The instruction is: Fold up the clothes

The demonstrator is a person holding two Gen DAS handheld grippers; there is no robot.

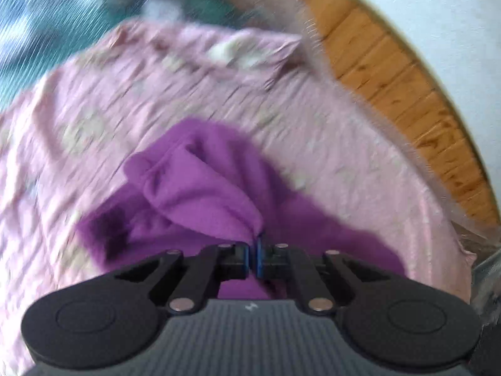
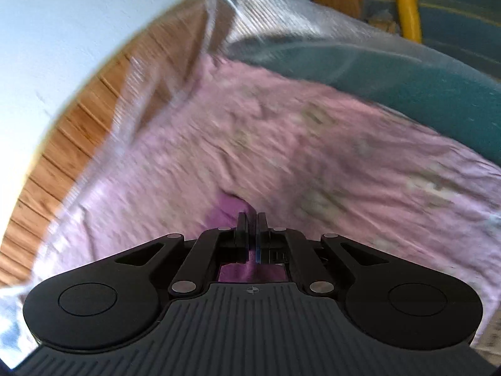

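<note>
A purple garment (image 1: pixel 200 188) lies bunched on a pink patterned bedsheet (image 1: pixel 125 94). My left gripper (image 1: pixel 253 250) is shut on a fold of the purple garment, which bulges forward from the closed jaws. In the right wrist view my right gripper (image 2: pixel 252 228) is shut on another part of the purple garment (image 2: pixel 230 210); only a small patch shows ahead of and below the fingers, over the pink bedsheet (image 2: pixel 281 131). Both views are motion-blurred.
A wooden bed frame (image 1: pixel 391 72) and a pale wall (image 1: pixel 438 15) run along one side. A teal blanket (image 2: pixel 407 78) lies at the far edge of the sheet. Clear plastic wrap (image 2: pixel 266 15) and a yellow roll (image 2: pixel 407 12) stand beyond.
</note>
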